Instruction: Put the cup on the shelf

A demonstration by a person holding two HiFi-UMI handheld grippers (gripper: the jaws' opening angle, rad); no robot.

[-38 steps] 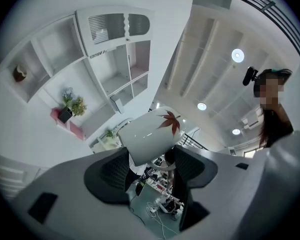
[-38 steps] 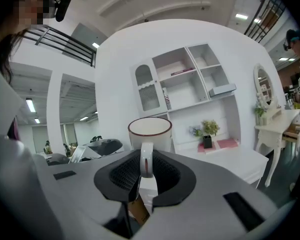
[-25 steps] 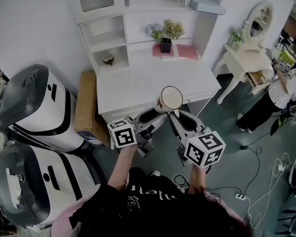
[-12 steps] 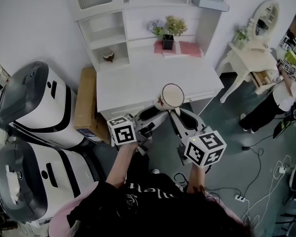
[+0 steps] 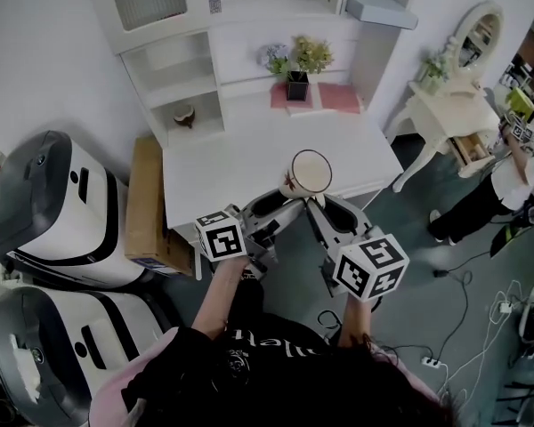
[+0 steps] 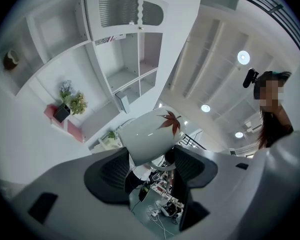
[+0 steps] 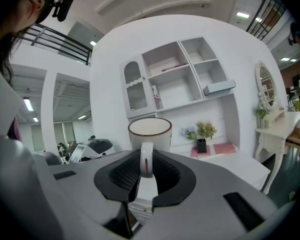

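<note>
- A white cup (image 5: 310,174) with a dark red rim and a red maple leaf printed on its side hangs in the air above the front edge of a white desk (image 5: 249,149). It stands upright with its mouth facing up and looks empty.
- The cup looks like glazed ceramic, so I judge it stiff, fairly light, smooth enough to slip, and likely to chip or break if dropped or knocked.
- The handle (image 7: 146,159) is the natural place to take hold. A pinch on so narrow a part could let the cup swing, so a second hold low on the body would steady it.
- The right gripper (image 5: 319,205) has its jaws nearly together, clamped on the handle, which stands on edge between the pads.
- The left gripper (image 5: 280,205) has its jaws wider apart around the lower body of the cup. The pads appear to press its wall on both sides.
- Both bare forearms reach forward from the person's chest, and the two grippers meet in a V just under the cup.
- The shelf (image 5: 182,83), a white unit with open compartments, stands at the back of the desk, well apart from the cup.
</note>
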